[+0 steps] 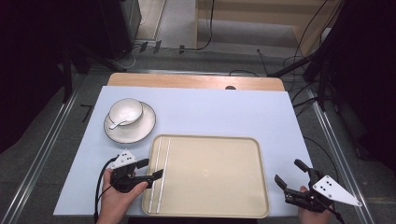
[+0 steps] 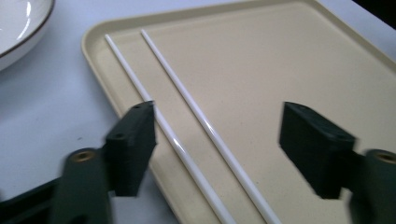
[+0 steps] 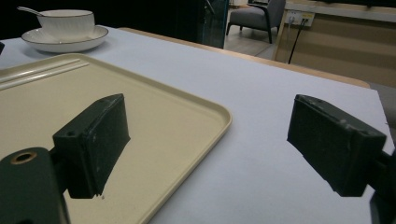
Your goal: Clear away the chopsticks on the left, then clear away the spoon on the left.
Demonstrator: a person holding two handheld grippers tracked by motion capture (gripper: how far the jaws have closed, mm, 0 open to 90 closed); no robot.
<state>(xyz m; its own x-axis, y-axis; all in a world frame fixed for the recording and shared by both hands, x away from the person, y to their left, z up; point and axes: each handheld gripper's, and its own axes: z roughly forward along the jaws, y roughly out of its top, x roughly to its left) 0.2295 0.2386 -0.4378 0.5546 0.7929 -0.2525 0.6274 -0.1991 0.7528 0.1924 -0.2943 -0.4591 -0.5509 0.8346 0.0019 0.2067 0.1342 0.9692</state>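
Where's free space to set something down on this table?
Most of the tray is bare, right of the two chopsticks along its left edge. The table cover is bare beyond the tray and right of the plate holding the bowl. Crowded: front-left, where the left gripper overhangs the chopsticks.

- white gold-rimmed ceramic plate (image 2: 18, 28): cropped at top-left edge, left gripper view
- two thin white chopsticks (image 2: 187, 140): near ends leave the bottom edge
- beige plastic tray (image 3: 177, 112): cropped left, right gripper view
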